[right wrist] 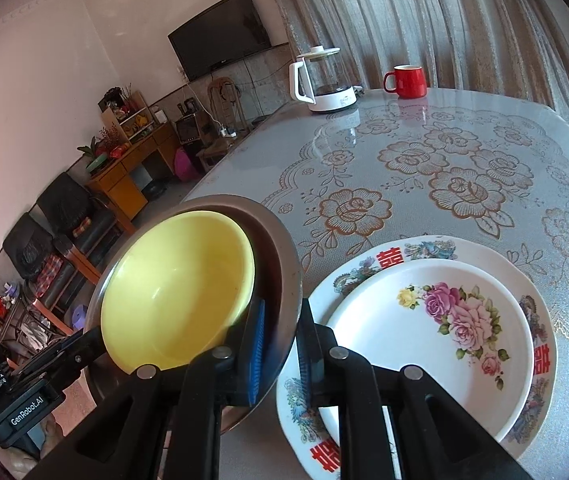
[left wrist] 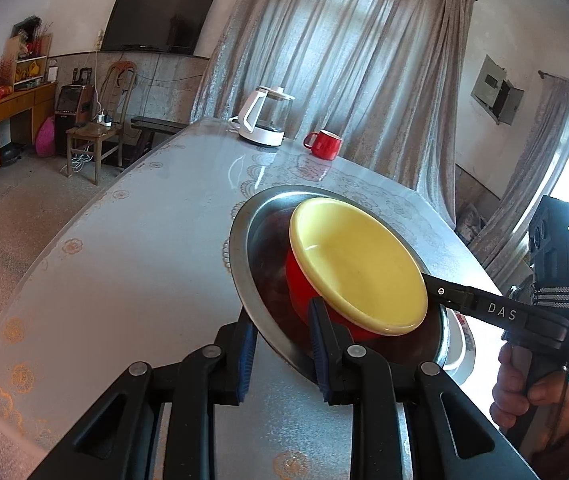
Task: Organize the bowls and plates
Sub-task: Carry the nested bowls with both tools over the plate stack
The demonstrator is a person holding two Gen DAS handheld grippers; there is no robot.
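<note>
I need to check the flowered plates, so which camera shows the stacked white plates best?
The right wrist view. It shows the white plate with pink roses lying in the larger plate with red characters, both nearly whole on the table. The left wrist view shows only a white sliver behind the metal pan.

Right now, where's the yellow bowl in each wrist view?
Left wrist: yellow bowl sits right of centre, inside the metal plate.
Right wrist: yellow bowl sits lower left, inside the same metal plate.
Shared landmark: red mug at the table's far end, beside the kettle.
</note>
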